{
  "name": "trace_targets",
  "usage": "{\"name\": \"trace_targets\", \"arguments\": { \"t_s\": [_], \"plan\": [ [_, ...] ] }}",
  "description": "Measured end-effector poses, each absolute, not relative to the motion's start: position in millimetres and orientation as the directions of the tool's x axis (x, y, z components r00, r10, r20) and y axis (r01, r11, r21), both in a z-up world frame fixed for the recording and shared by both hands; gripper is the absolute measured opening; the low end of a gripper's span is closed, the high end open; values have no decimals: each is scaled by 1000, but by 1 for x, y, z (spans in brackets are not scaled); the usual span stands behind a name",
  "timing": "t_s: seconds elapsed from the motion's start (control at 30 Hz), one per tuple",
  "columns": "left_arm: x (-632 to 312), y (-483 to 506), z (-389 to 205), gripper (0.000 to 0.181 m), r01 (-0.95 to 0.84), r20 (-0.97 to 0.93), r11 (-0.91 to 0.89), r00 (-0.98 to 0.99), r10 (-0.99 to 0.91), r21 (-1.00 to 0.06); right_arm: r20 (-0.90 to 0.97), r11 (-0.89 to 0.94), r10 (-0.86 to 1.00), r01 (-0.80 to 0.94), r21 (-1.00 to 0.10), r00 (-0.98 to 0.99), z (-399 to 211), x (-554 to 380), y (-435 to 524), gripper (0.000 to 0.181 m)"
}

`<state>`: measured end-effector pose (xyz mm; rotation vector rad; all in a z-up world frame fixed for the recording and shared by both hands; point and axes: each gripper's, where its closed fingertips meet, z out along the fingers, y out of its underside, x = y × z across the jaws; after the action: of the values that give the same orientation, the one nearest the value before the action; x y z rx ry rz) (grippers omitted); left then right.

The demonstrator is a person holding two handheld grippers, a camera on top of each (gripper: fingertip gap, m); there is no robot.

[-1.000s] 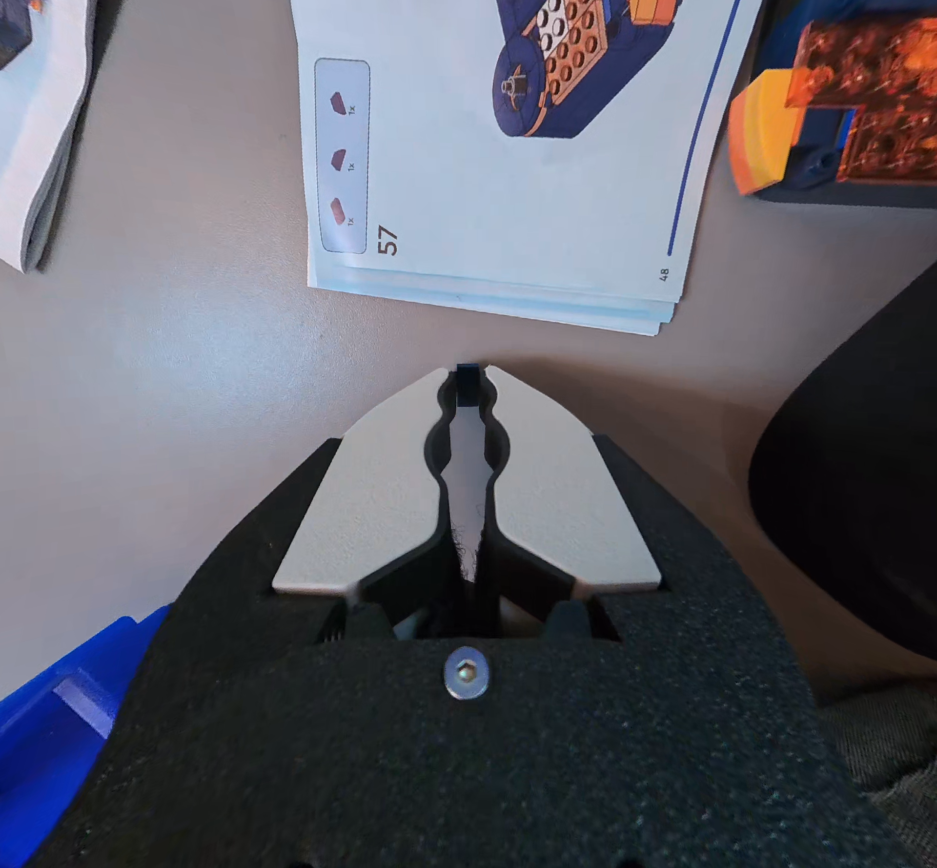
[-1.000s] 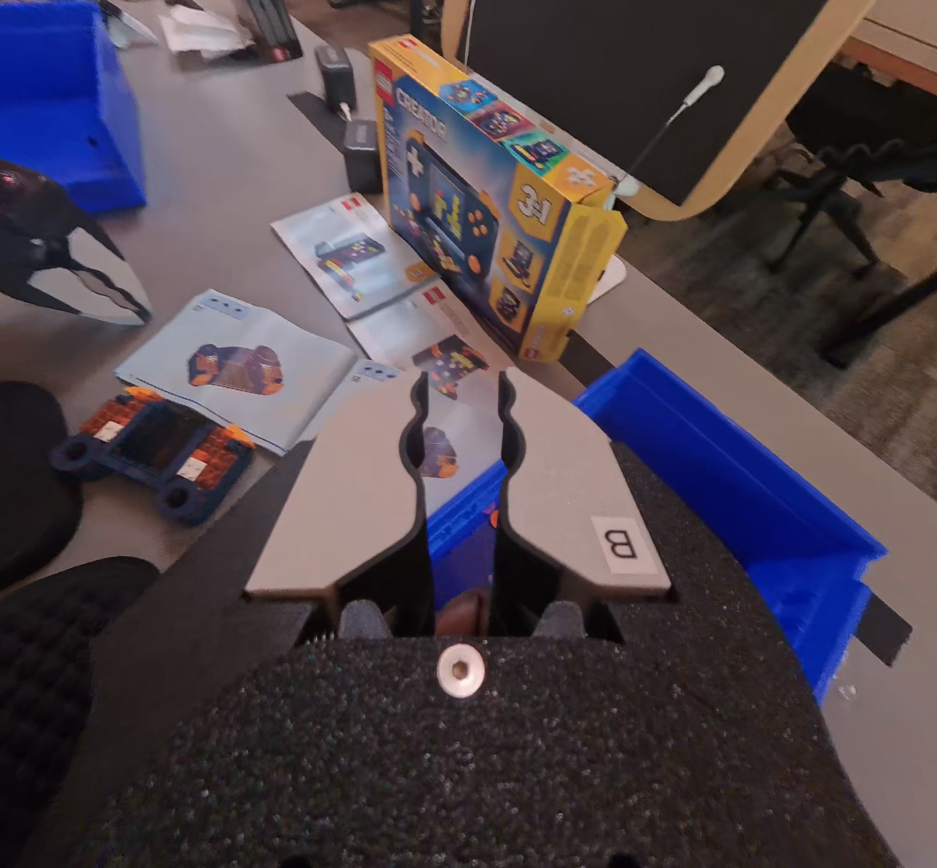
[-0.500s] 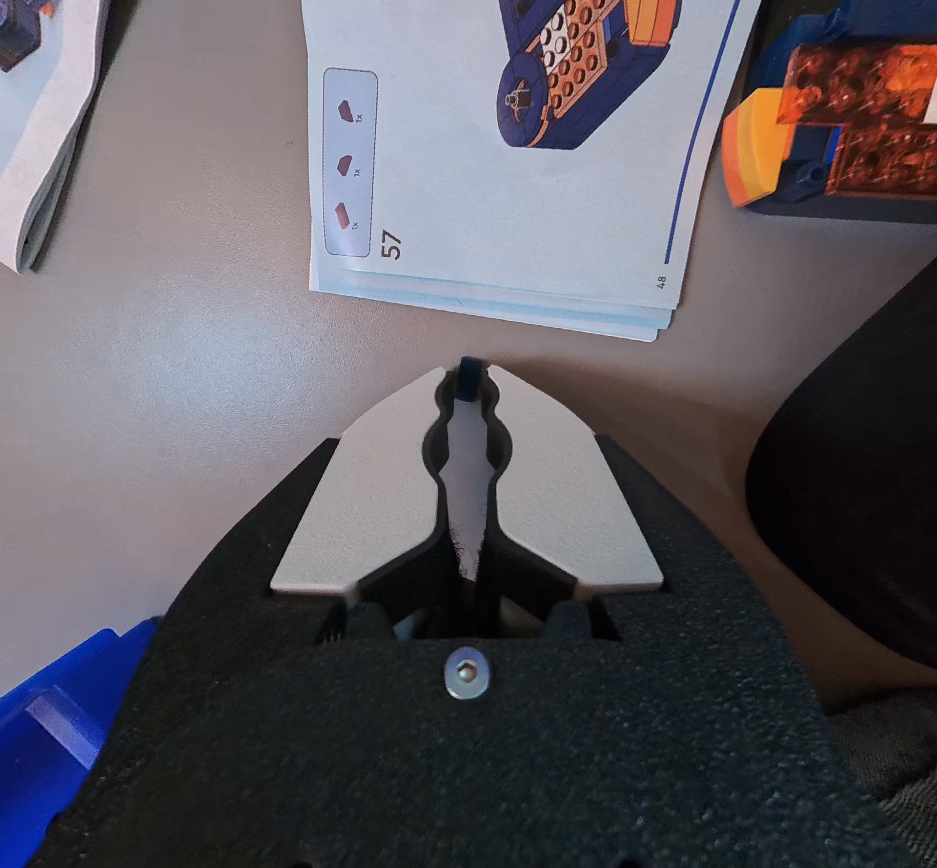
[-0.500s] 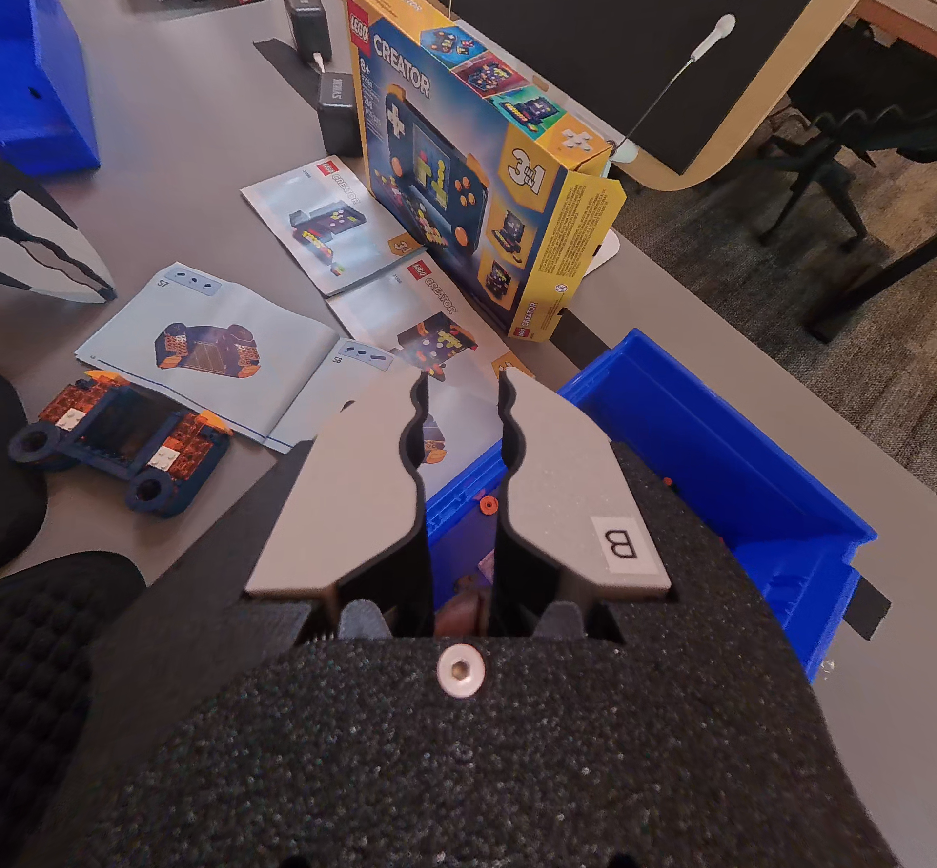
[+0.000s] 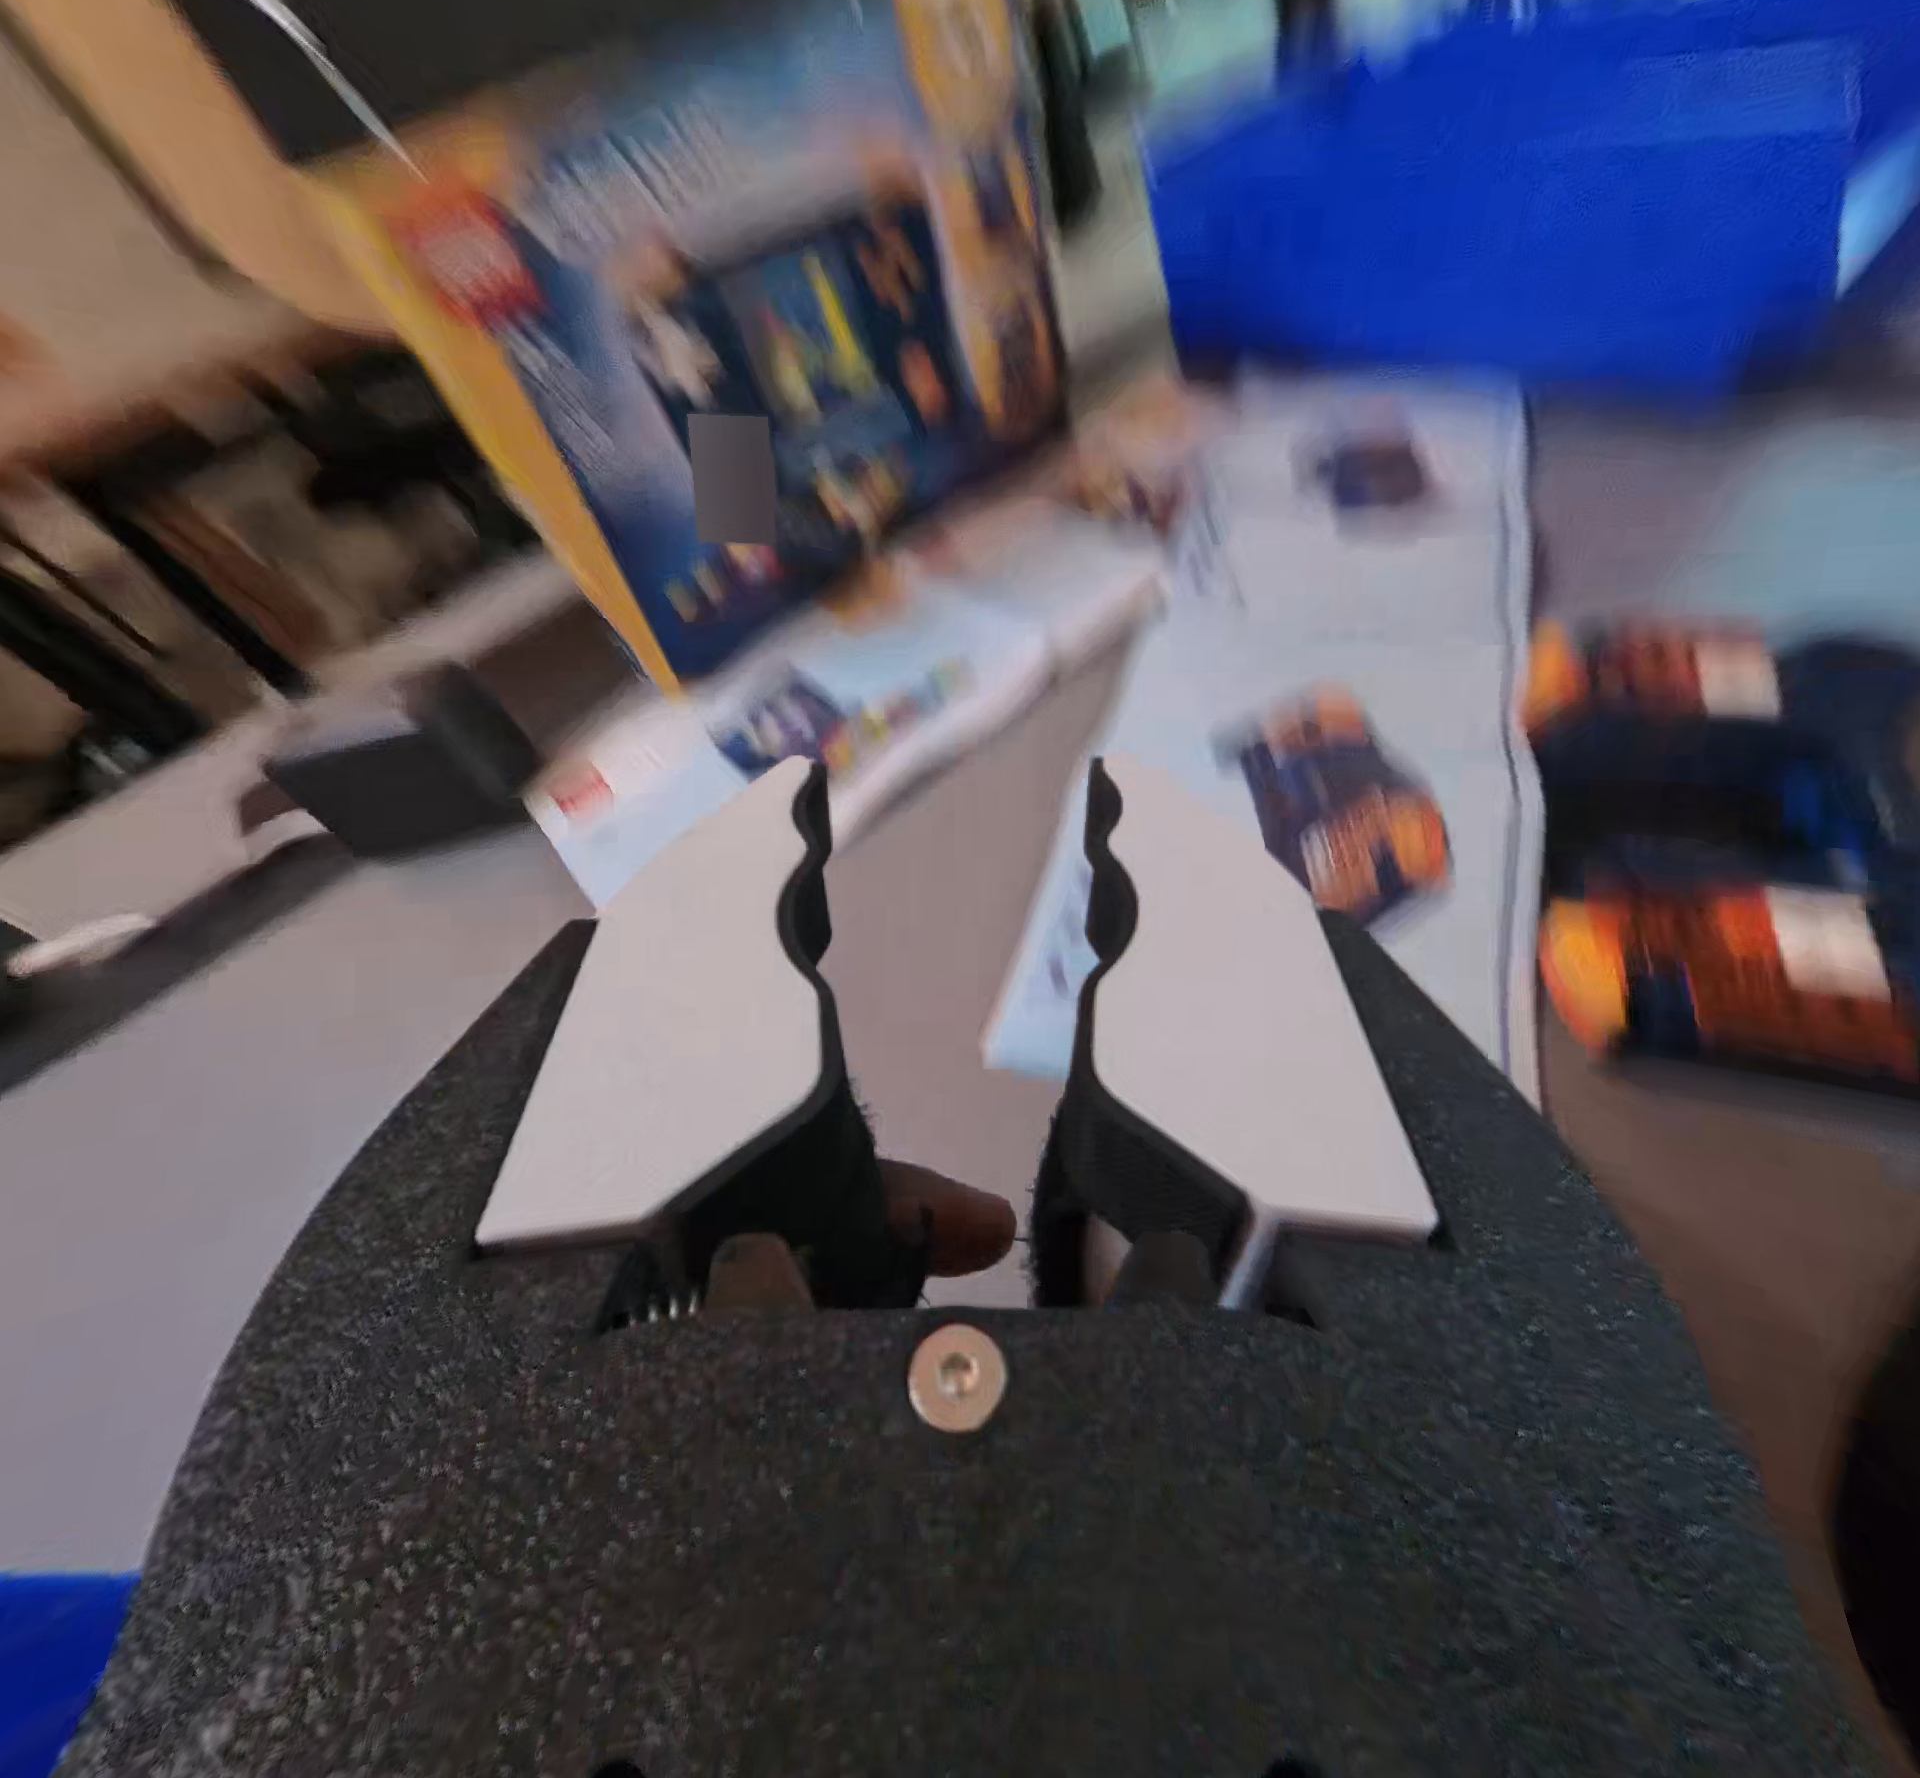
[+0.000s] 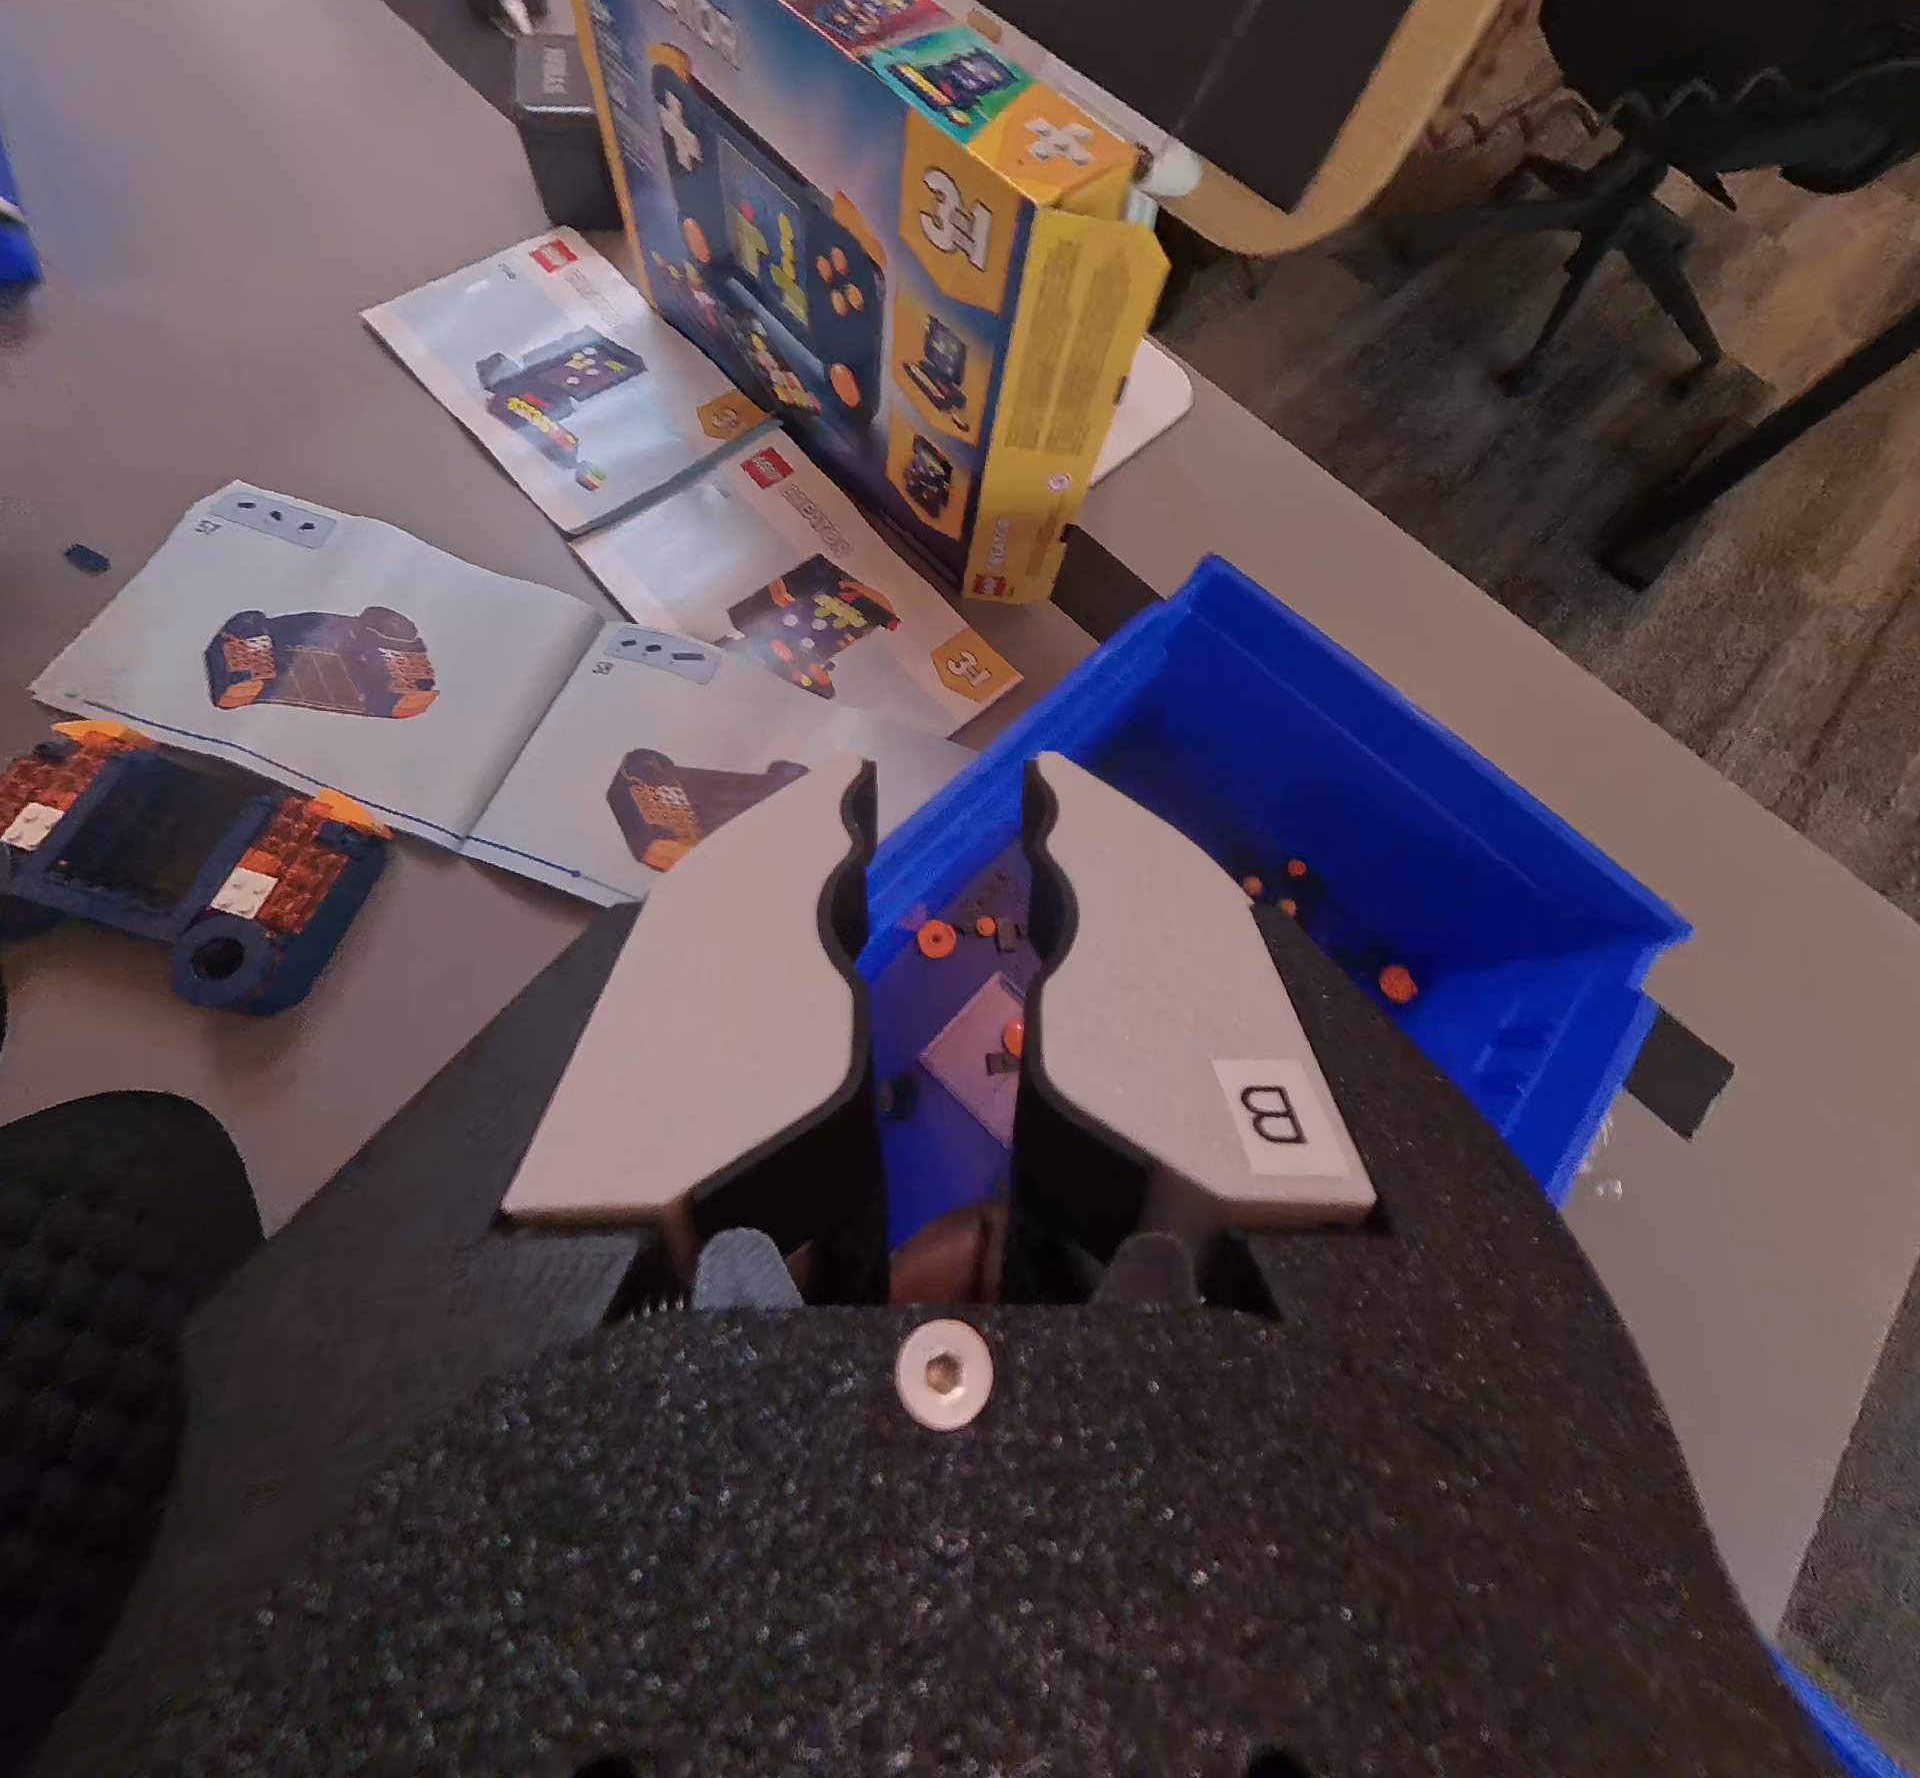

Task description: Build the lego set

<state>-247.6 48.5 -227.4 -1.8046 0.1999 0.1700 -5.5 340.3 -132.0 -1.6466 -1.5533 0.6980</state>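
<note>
Blue bin (image 6: 1351,824) sits right under the right claw (image 6: 951,772), jaws a bit apart and empty, loose orange bits inside it. Half-built model (image 6: 187,866) lies on the grey bench (image 6: 260,118) just beside the open booklet (image 6: 343,668), box (image 6: 831,201) standing behind. Left claw (image 5: 951,778) gapes wide, holding nothing; its view's smeared, so maybe that's the model (image 5: 1714,897) off right.
</note>
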Motion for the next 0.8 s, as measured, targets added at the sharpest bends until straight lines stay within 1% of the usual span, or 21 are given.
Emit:
{"name": "trace_targets", "arguments": {
  "t_s": [0.03,0.07,0.1,0.13,0.2,0.27,0.33,0.47,0.57,0.6,0.73,0.8],
  "plan": [
    [-250,52,-208,43,-167,-169,-87,986,13,-982,94,-8,985,584,-812,144,-135,-1,348,26],
    [-250,53,-196,38,-107,-106,35,994,31,-994,81,-42,980,592,-805,180,-139,4,357,26],
    [-250,53,-190,35,-63,-60,115,998,35,-991,68,-79,973,600,-796,219,-143,9,366,26],
    [-252,53,-189,35,-52,-46,145,998,44,-988,57,-119,964,613,-781,260,-149,14,375,26],
    [-260,55,-200,34,-105,-95,96,990,100,-990,69,-184,939,663,-726,336,-166,26,392,25],
    [-268,56,-211,32,-185,-177,34,970,164,-982,77,-219,932,721,-657,353,-186,33,401,21],
    [-270,57,-214,30,-238,-228,30,955,188,-971,60,-259,929,756,-601,366,-204,35,408,19],
    [-272,55,-214,28,-269,-255,47,946,202,-962,49,-322,915,797,-512,401,-235,35,422,20],
    [-277,52,-213,28,-268,-248,60,943,223,-962,4,-378,895,765,-521,445,-247,25,431,21],
    [-278,51,-213,28,-263,-242,66,944,226,-963,-22,-393,896,768,-506,444,-253,23,430,21],
    [-280,51,-216,28,-269,-249,59,941,227,-961,-53,-388,916,844,-370,398,-276,36,416,21],
    [-278,52,-215,28,-282,-263,58,939,223,-958,-81,-394,918,866,-308,389,-285,43,410,17]
  ]
}}
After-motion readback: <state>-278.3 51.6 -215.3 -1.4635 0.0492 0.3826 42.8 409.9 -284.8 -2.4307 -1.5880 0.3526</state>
